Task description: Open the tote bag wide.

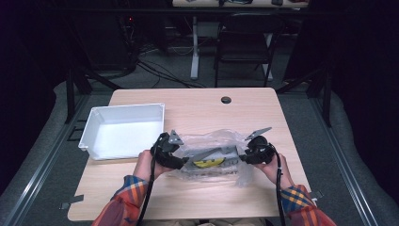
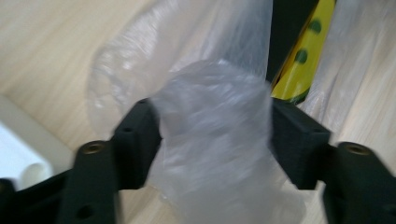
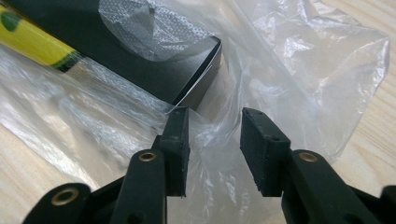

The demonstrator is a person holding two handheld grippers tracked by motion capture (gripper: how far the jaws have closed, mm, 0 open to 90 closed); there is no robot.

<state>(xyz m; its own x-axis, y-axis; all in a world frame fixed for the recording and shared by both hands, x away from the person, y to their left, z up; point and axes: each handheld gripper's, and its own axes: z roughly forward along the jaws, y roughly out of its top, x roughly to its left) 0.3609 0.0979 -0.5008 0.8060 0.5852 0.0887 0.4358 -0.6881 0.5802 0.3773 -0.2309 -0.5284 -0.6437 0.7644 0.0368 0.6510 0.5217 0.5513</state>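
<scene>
Currently left tongs (image 2: pixel 212 140) clamp a bunched fold of the clear plastic bag (image 1: pixel 214 141) — right tongs (image 3: pixel 215 149) stand apart, film loose between them, black box (image 3: pixel 140 56) just ahead.

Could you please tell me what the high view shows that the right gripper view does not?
High view alone: the white tray left of the bag, the person's hands and plaid sleeves, and a folding chair beyond the table.

Right gripper view alone: up close, the black box's corner inside the plastic, and the right gripper with jaws apart around loose film.

Both: the clear plastic bag, the box's yellow label and the wooden table.
</scene>
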